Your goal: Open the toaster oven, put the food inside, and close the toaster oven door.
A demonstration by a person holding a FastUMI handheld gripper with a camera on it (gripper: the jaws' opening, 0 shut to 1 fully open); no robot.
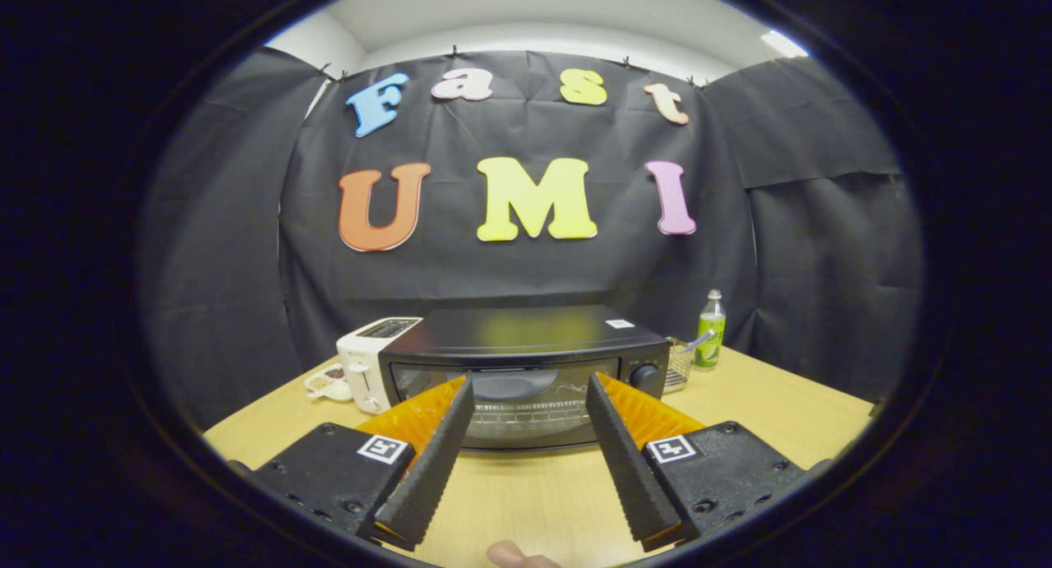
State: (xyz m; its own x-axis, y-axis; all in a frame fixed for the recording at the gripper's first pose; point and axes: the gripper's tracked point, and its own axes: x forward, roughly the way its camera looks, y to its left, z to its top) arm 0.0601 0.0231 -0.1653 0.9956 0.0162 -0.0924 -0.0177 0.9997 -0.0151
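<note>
Your gripper (526, 387) has two long fingers (427, 461) shaped like wedges, each narrowing toward its tip. Their inner faces are ribbed with fine ridges running crosswise, and the backs of the fingers carry a grid of small bumps. Each finger grows out of a blocky black mount (329, 473) with a matte, slightly speckled surface. You can see dark round screws sunk into the tops of both mounts. Each mount also bears a small square marker (383, 449), black pattern on white, set near the finger's base. A fingertip (514, 555) of yours shows just below the fingers.
</note>
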